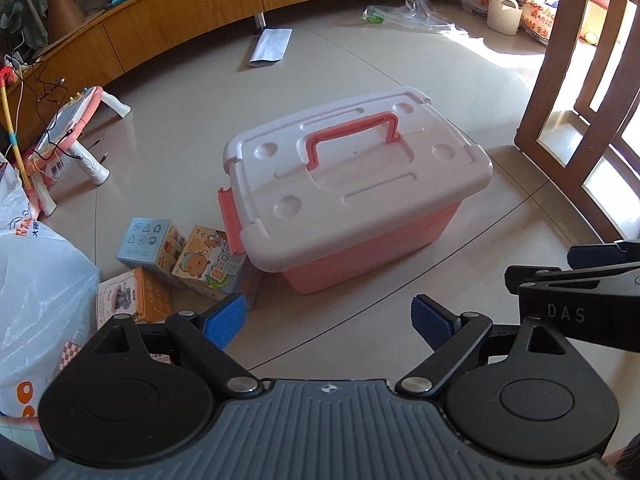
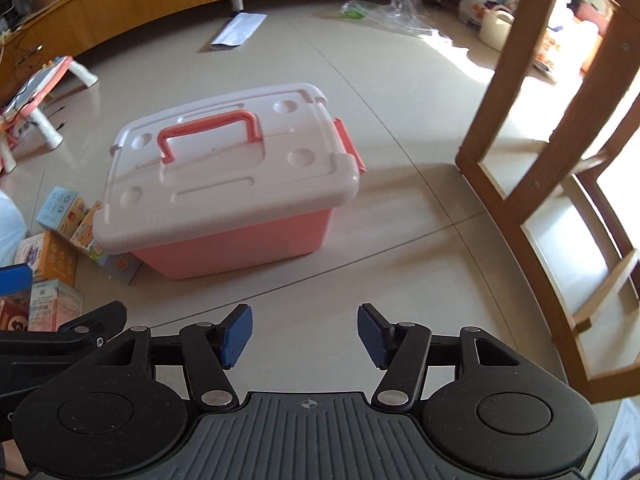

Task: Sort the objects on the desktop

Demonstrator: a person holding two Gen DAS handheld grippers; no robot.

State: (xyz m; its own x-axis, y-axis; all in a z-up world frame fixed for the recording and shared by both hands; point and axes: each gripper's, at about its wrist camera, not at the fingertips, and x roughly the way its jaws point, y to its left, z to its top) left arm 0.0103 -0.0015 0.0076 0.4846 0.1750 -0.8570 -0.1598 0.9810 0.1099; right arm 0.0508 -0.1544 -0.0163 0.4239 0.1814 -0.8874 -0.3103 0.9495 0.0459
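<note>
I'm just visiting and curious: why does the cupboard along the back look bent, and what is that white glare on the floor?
Left wrist view: the fisheye lens bows the wooden cabinet; sunlight washes out the floor at upper right. Right wrist view: same bowing and glare, and the wooden frame looks slightly smeared.

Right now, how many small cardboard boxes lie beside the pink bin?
4 visible: a blue box, a bear box against the bin, an orange box, and a pink-and-white box nearest the camera. The bag may hide more.
</note>
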